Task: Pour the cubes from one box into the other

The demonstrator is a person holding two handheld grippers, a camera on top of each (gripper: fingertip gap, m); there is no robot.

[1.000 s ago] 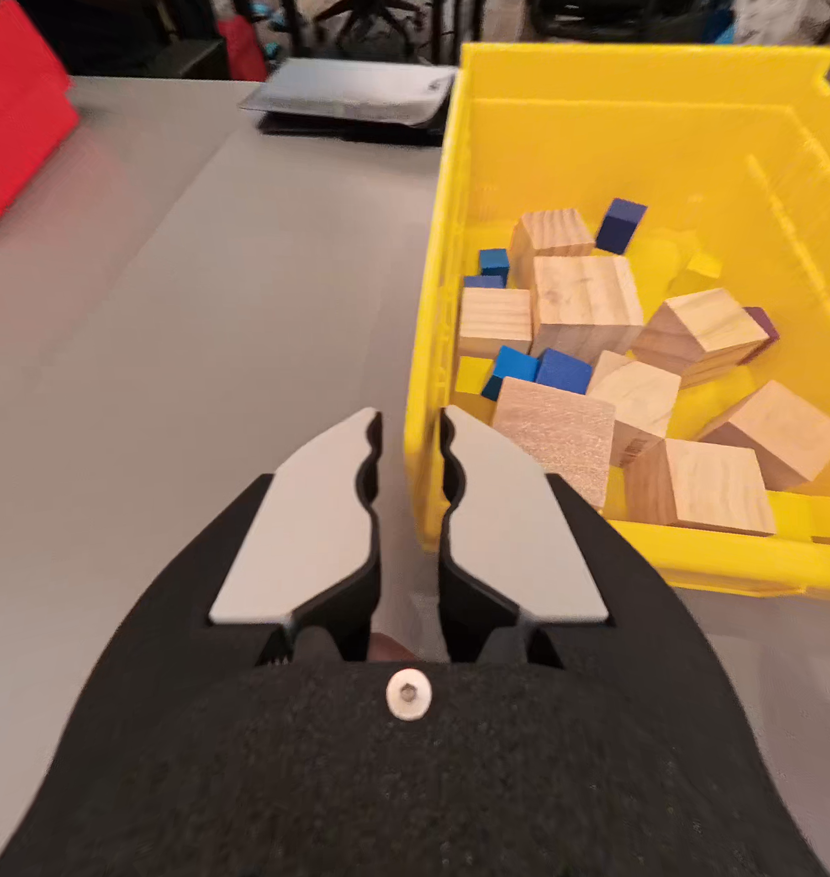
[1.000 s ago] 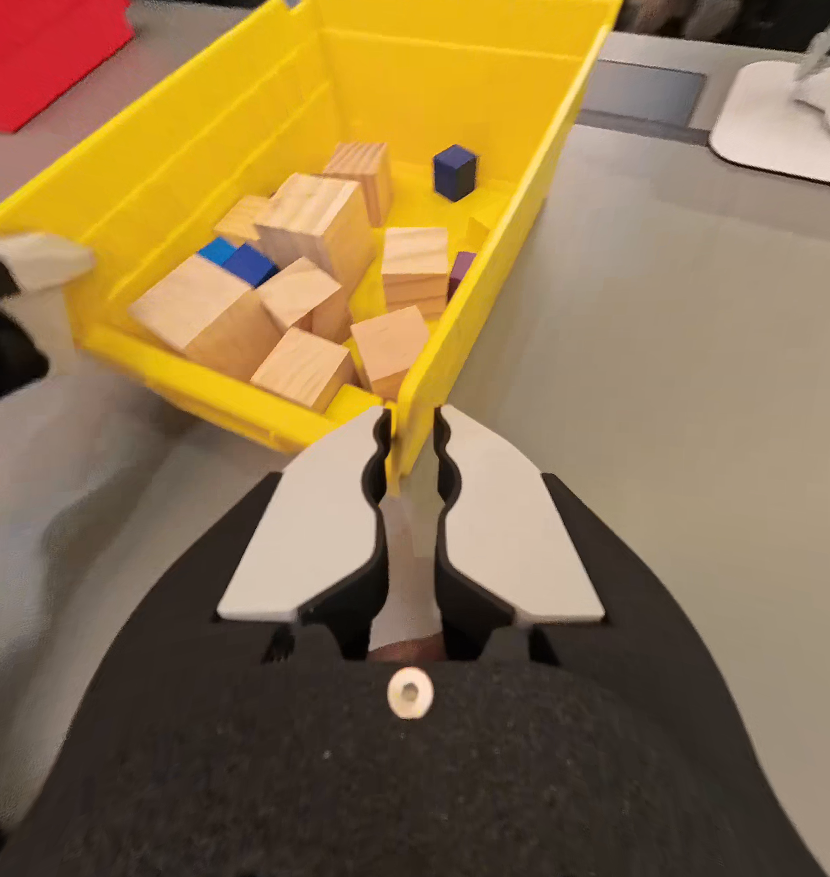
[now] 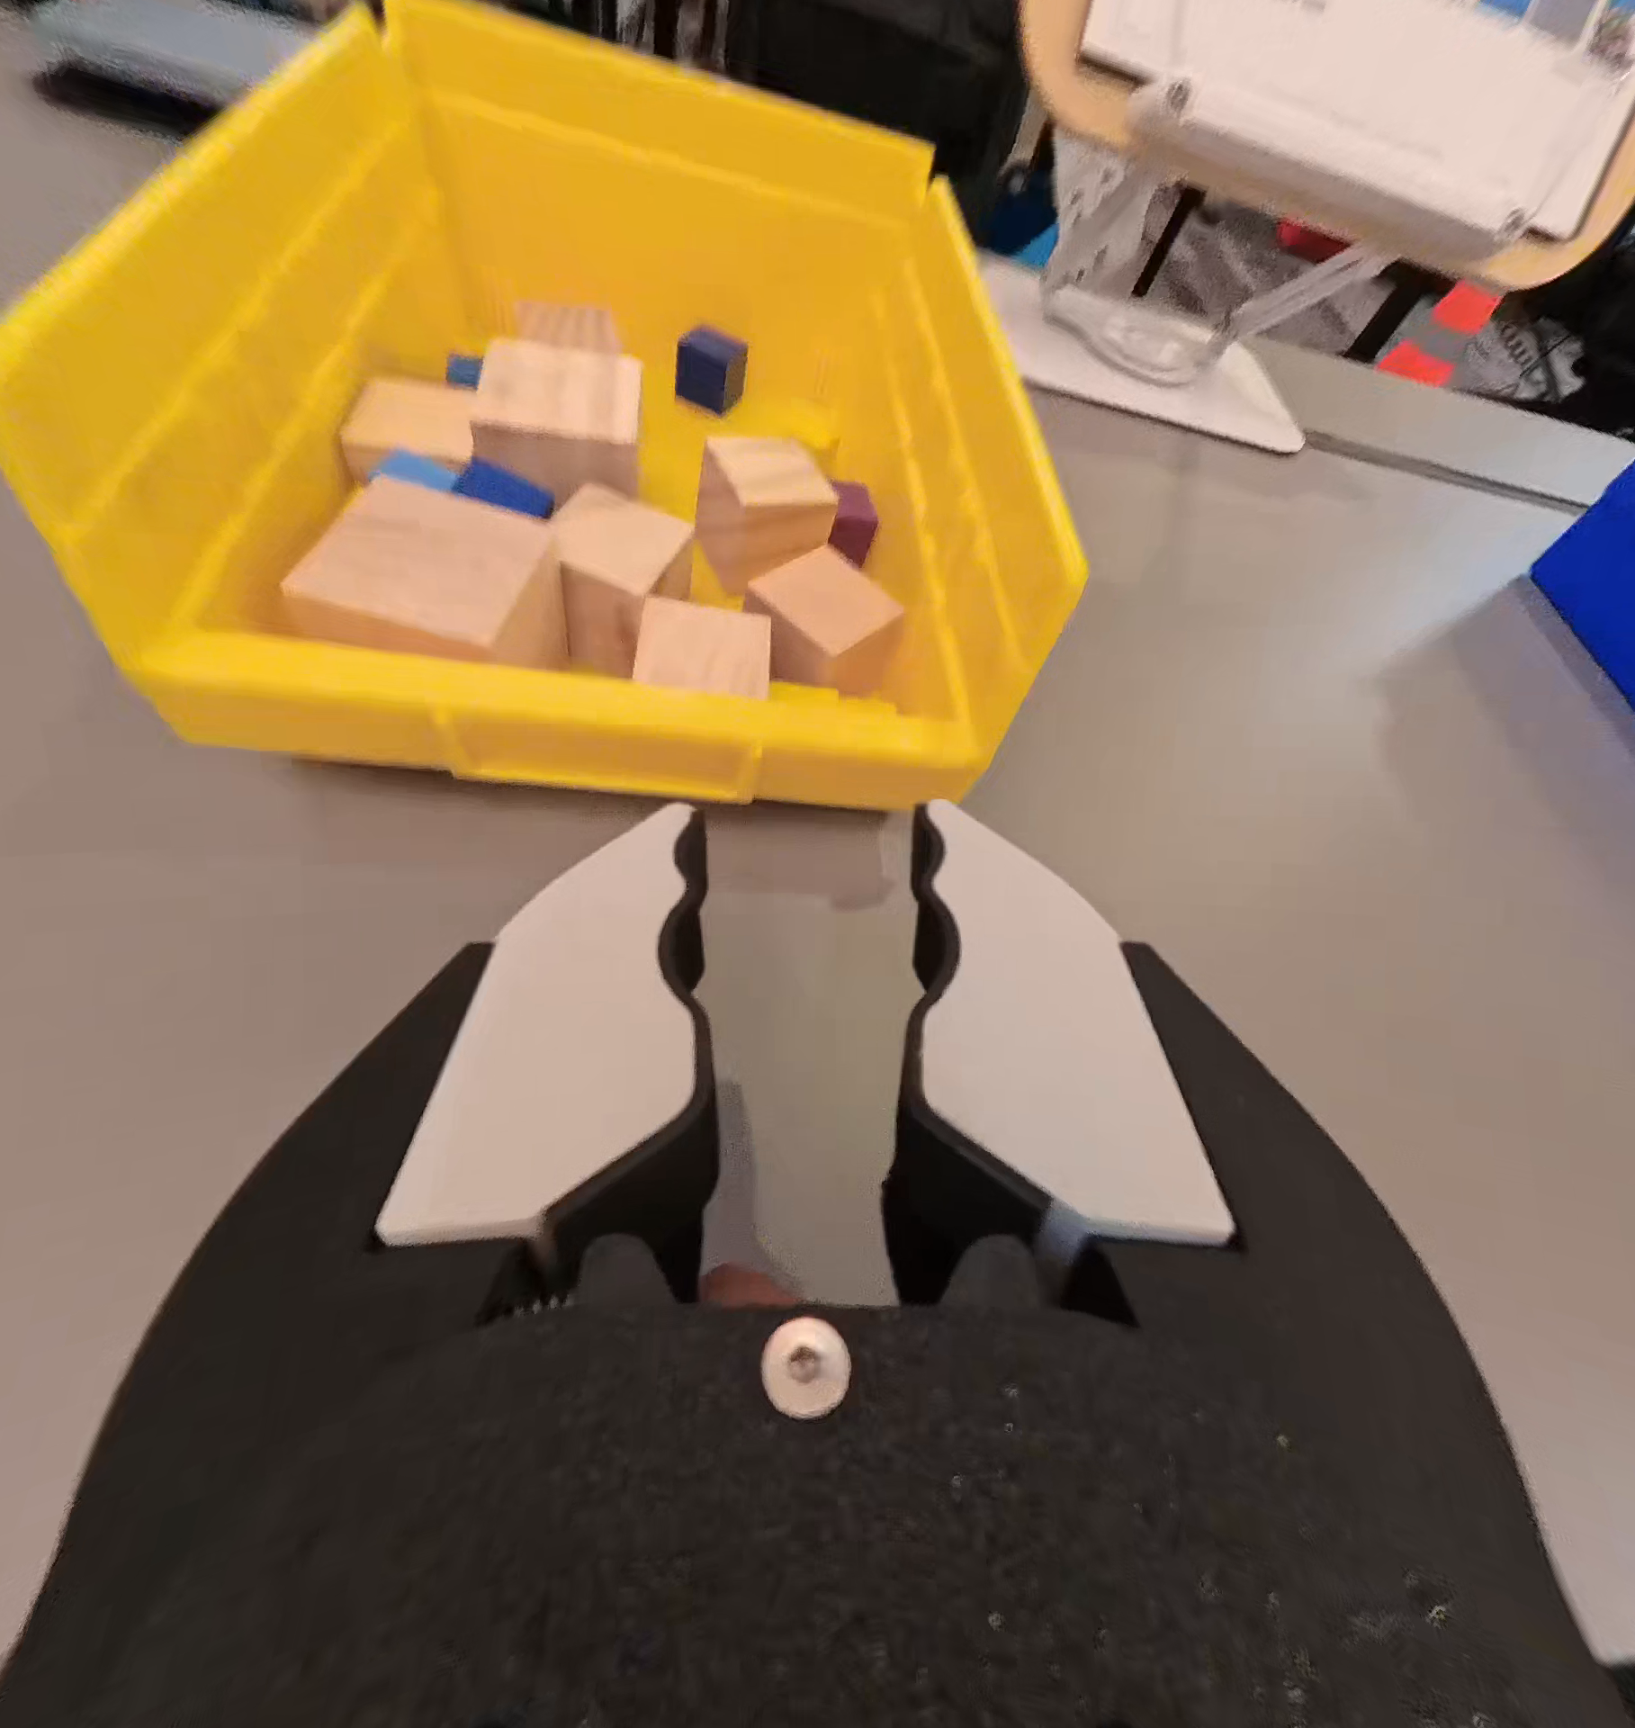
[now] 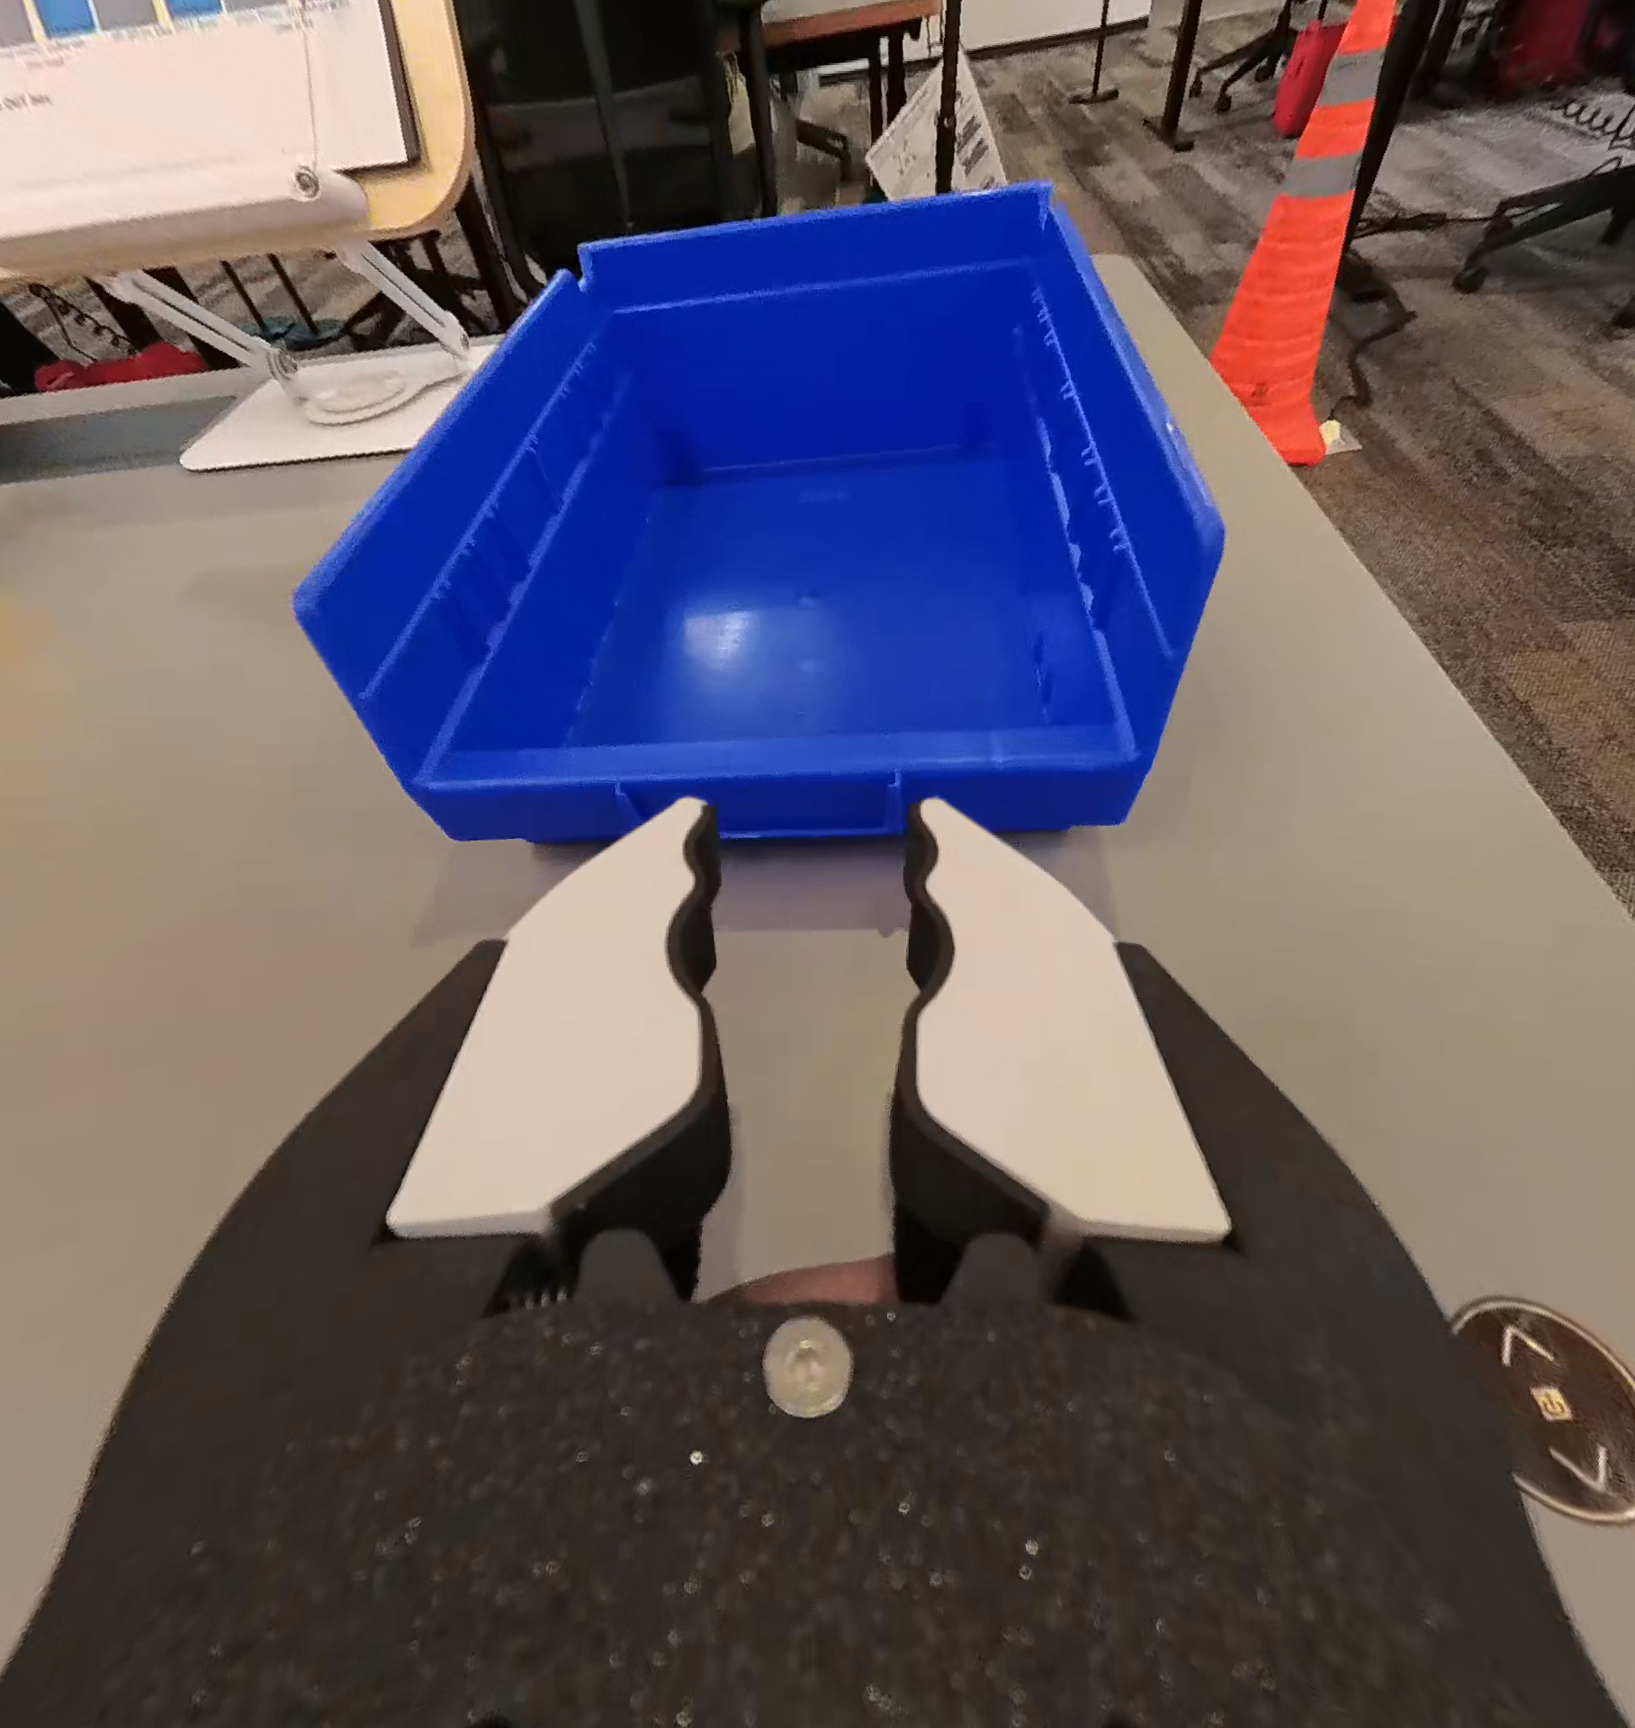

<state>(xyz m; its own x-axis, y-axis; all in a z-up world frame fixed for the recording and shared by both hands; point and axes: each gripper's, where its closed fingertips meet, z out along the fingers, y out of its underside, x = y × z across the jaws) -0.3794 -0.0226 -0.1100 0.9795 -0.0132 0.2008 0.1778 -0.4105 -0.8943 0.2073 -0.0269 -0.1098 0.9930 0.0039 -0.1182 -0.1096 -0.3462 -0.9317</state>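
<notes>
A yellow box [image 3: 552,739] sits on the grey table and holds several wooden cubes [image 3: 552,421] with small blue cubes [image 3: 710,369] and a purple one [image 3: 853,522]. My left gripper [image 3: 806,828] is open and empty, just in front of the yellow box's front lip, not touching it. A blue box [image 4: 795,795] sits empty on the table in the right wrist view; a corner of it shows at the right edge of the left wrist view [image 3: 1627,580]. My right gripper [image 4: 809,823] is open and empty, just in front of the blue box's front lip.
A white stand base [image 3: 1169,393] with a board above it stands behind the boxes. The table's right edge [image 4: 1412,608] runs close beside the blue box. An orange cone [image 4: 1299,252] stands on the floor beyond. A round black control disc [image 4: 1557,1421] is set in the table near me.
Both grippers let go of the yellow box's side walls and opened. The left drew back to the yellow box's front. The right swung over to the front of the blue box.
</notes>
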